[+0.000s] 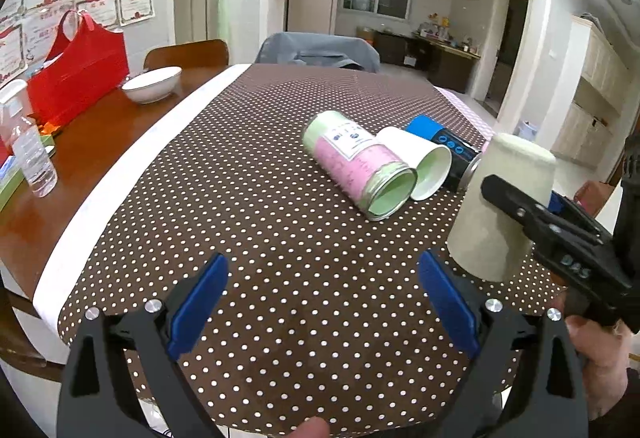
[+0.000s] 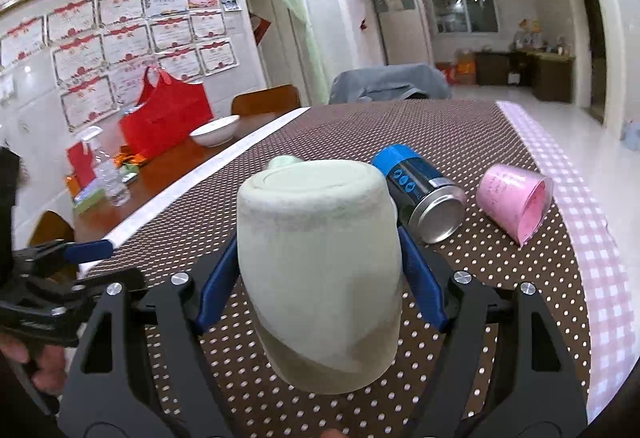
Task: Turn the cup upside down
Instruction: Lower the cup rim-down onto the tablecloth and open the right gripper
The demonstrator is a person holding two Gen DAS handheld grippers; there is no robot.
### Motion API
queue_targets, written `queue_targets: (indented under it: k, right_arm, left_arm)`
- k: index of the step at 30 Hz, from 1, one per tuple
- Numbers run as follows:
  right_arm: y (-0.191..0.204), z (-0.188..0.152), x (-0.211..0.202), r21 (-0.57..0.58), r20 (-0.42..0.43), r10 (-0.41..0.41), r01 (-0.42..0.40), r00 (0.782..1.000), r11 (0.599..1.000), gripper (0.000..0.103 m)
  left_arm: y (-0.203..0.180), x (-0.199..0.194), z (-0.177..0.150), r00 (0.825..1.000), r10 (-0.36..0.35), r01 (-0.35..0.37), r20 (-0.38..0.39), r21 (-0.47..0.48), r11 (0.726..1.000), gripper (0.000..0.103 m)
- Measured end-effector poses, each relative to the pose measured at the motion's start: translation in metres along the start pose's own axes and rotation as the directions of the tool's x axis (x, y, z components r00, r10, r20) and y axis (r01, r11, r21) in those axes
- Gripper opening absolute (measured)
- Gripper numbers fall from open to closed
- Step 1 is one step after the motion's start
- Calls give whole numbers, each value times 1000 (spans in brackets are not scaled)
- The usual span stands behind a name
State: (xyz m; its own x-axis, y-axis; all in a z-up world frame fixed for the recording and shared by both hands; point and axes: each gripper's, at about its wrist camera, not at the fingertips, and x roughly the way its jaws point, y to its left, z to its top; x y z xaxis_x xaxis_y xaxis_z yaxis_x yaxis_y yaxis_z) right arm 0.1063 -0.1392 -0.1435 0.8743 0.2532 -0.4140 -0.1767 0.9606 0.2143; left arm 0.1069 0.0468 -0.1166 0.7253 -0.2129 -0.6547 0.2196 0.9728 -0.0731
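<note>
A pale green cup (image 2: 320, 278) stands upside down, base up, on the dotted brown tablecloth (image 2: 500, 278). My right gripper (image 2: 320, 278) has its blue pads on both sides of the cup and is shut on it. In the left wrist view the same cup (image 1: 500, 206) is at the right with the right gripper's black finger (image 1: 540, 222) across it. My left gripper (image 1: 324, 302) is open and empty over the cloth, to the left of the cup.
A pink and green tin (image 1: 360, 162), a white cup (image 1: 420, 162) and a blue can (image 1: 444, 142) lie on their sides behind the cup. A pink cup (image 2: 516, 198) lies at the right. A white bowl (image 1: 152, 82), red bag (image 1: 80, 66) and water bottle (image 1: 28, 146) stand at left.
</note>
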Motion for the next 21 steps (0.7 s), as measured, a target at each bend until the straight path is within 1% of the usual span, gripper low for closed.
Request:
queue_targets:
  k: [3,5,8,18,19,20,21]
  right_arm:
    - [-2,-2,8,19,-12,-27,27,1000,999,75]
    - [-5,-1,5,30,0,-30,30,1000,999,75]
    - [-3,0,4,14,-3,-44,44,999,999,75]
    - [-2,-11,8,-5,-55,-52,52,997,999,75]
    - [-2,-12,6,-7,-56,-53,52,997,999,76]
    - [-1,-12,4,-11,-52,-57,57,997,998,82]
    - [-1,-12,1,-13,-47,-61,61,997,998,86]
  left_arm:
    - [-1,-4,-1,1000,13,-13,9,1,1000,94]
    - [-4,-7,-2,1000,19,-19,16,15,1000,94]
    - [-9,-11,-1,999,22,-22,24,25,999,94]
    - [-21,-17,1,999,26,-28,38,51,998,94]
    - [-21,-17,1,999,26,-28,39,52,998,94]
    - [-21,-18,1,999,27,-29,41,53,998,94]
    - [-22,-18,2,999,28,-30,42,54,998,94]
